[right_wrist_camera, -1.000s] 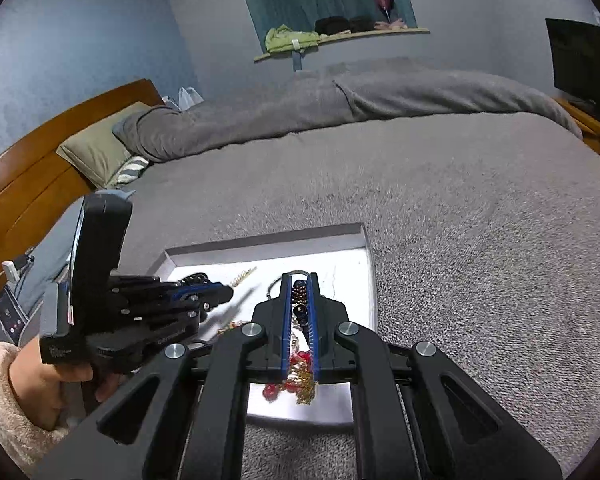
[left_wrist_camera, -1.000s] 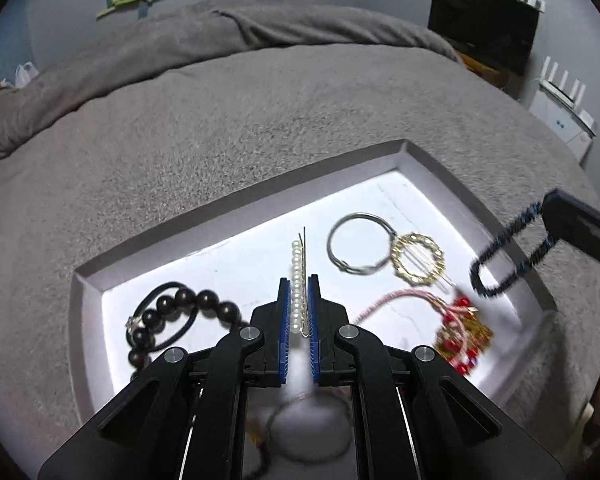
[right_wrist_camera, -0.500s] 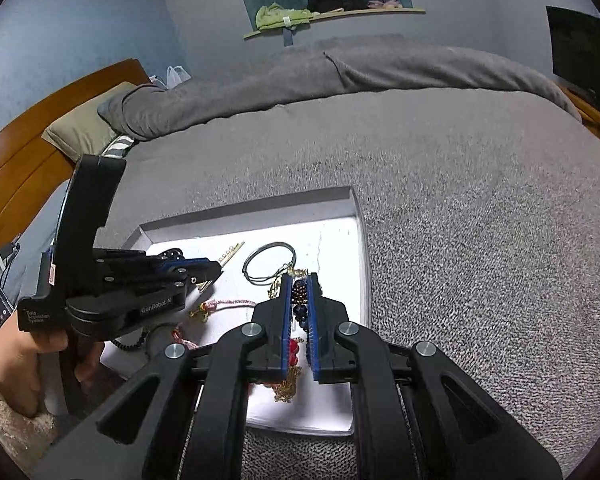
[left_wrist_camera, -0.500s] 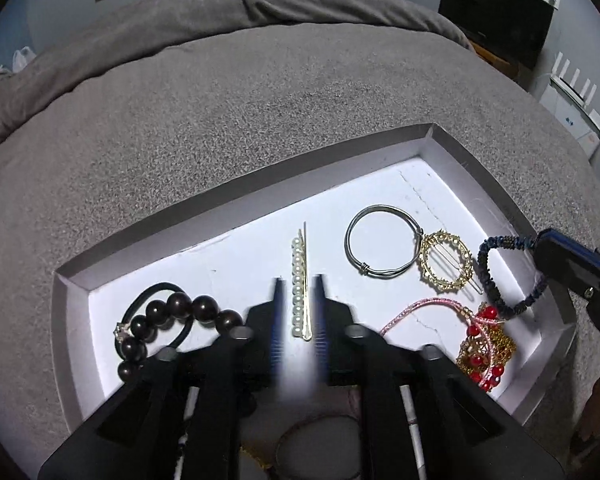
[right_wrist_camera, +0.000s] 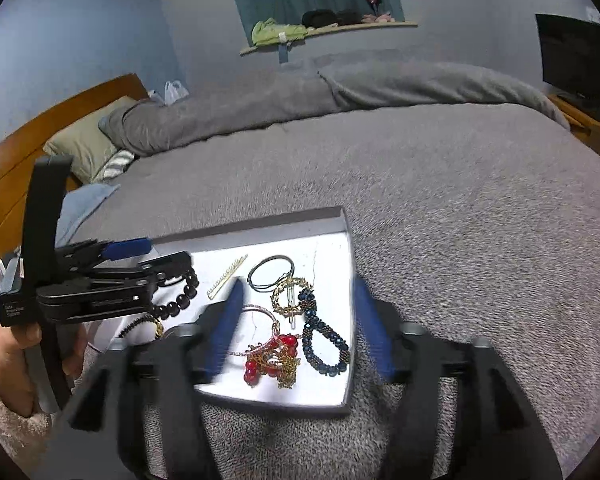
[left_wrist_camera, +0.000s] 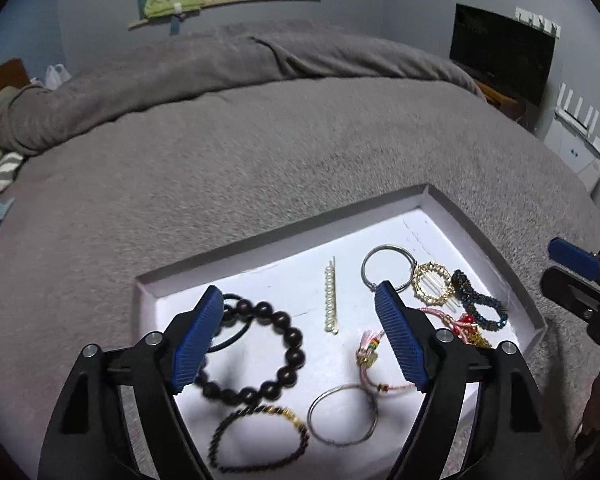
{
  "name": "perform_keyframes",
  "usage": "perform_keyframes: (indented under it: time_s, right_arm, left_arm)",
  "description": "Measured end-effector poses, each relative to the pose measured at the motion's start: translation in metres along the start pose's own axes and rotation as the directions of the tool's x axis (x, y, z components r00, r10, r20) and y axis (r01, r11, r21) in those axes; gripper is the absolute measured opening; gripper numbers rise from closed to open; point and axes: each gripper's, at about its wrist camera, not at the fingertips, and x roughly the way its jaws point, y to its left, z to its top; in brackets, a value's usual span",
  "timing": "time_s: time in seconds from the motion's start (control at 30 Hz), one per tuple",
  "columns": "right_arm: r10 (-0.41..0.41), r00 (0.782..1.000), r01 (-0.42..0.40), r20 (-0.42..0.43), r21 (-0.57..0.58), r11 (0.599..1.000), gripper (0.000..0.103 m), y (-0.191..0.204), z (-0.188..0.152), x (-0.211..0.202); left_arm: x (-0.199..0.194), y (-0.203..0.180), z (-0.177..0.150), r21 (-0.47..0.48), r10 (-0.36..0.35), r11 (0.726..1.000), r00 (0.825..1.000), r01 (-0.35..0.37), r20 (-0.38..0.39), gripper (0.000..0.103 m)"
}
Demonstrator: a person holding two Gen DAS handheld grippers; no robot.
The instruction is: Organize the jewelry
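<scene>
A shallow white tray (left_wrist_camera: pixel 476 236) lies on the grey bed and holds jewelry: a pearl hairpin (left_wrist_camera: pixel 331 300), a dark bead bracelet (left_wrist_camera: pixel 278 352), a blue beaded bracelet (left_wrist_camera: pixel 476 304), a gold round clip (left_wrist_camera: pixel 432 283), silver rings (left_wrist_camera: pixel 386 266) and a red-gold tangle (right_wrist_camera: pixel 274 360). My left gripper (left_wrist_camera: pixel 300 336) is open and empty above the tray. My right gripper (right_wrist_camera: pixel 296 328) is open and empty over the tray's near right part, above the blue beaded bracelet (right_wrist_camera: pixel 324 344). It also shows in the left wrist view (left_wrist_camera: pixel 572 276).
The grey blanket (left_wrist_camera: pixel 260 152) covers the bed all around the tray. A wooden headboard (right_wrist_camera: pixel 40 128) and pillow lie far left. A dark screen (left_wrist_camera: pixel 504 56) and white unit stand at the right. The left gripper (right_wrist_camera: pixel 140 260), in a hand, shows in the right wrist view.
Both grippers have opened. The left let go of the pearl hairpin and pulled back. The right let go of the blue beaded bracelet, which now lies in the tray.
</scene>
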Motion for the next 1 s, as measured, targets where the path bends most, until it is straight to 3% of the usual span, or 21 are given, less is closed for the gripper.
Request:
perform_keyframes:
  time_s: [0.1, 0.17, 0.27, 0.7, 1.0]
  right_arm:
    - [-0.016, 1.0, 0.016, 0.012, 0.009, 1.0, 0.076, -0.004, 0.0, -0.012]
    - [-0.032, 0.999, 0.031, 0.023, 0.022, 0.999, 0.091, -0.007, -0.001, -0.021]
    - [-0.052, 0.998, 0.051, 0.047, 0.031, 0.998, 0.098, -0.009, -0.003, -0.034]
    - [-0.104, 0.992, 0.105, 0.076, -0.008, 0.994, 0.098, 0.008, -0.008, -0.065]
    - [-0.093, 0.994, 0.096, 0.058, -0.062, 0.993, 0.098, 0.034, -0.018, -0.066]
  left_arm:
    - [-0.016, 0.004, -0.004, -0.013, -0.005, 1.0, 1.0, 0.005, 0.029, 0.086]
    - [-0.03, 0.006, -0.009, -0.017, -0.002, 1.0, 0.999, 0.003, 0.054, 0.089]
    - [-0.046, 0.009, -0.015, -0.016, 0.019, 1.0, 0.996, -0.017, 0.084, 0.092]
    - [-0.116, 0.028, -0.039, -0.045, 0.081, 0.996, 0.976, -0.073, 0.201, 0.094]
    - [-0.136, 0.037, -0.065, -0.057, 0.13, 0.991, 0.969, -0.12, 0.212, 0.096]
